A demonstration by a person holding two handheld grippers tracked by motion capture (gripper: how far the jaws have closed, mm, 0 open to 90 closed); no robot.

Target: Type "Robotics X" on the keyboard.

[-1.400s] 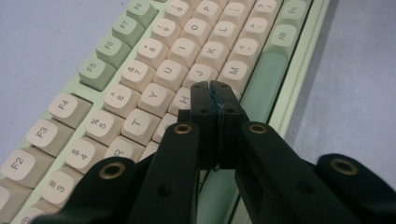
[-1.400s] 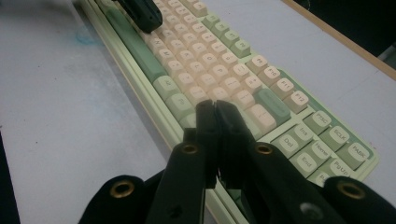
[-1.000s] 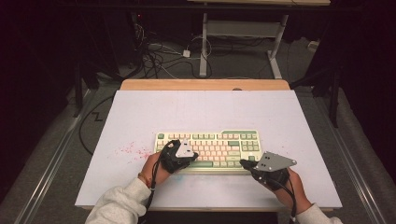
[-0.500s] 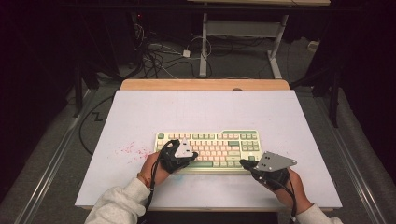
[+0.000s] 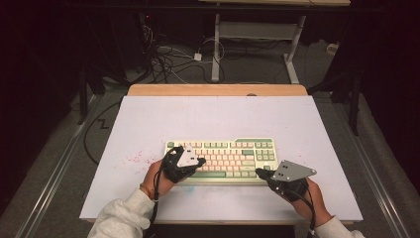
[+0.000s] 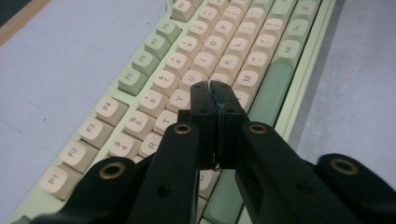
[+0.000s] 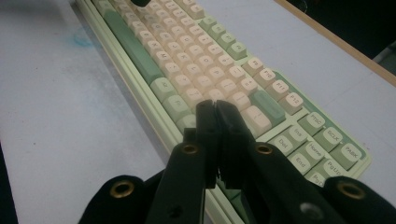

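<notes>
Two clenched grippers poised over a keyboard, typing with their tips.

High view: the keyboard [image 5: 222,161] lies near the front middle of the white table [image 5: 148,124]; the left gripper [image 5: 200,161] sits over its left half and the right gripper [image 5: 259,172] at its front right edge, both placed as they were a second ago, so the typing looks paused between presses. Faint red specks mark the table to the keyboard's left. No box, tray or other container stands on the table.
Left gripper view: the left gripper [image 6: 214,88] has its jaws pressed together, nothing between them, its tip just above the letter keys near the space bar [image 6: 266,91].
Right gripper view: the right gripper [image 7: 215,106] is likewise clamped on nothing, its tip over the keyboard's [image 7: 205,60] bottom rows on the right side; whether it touches a key I cannot tell.
</notes>
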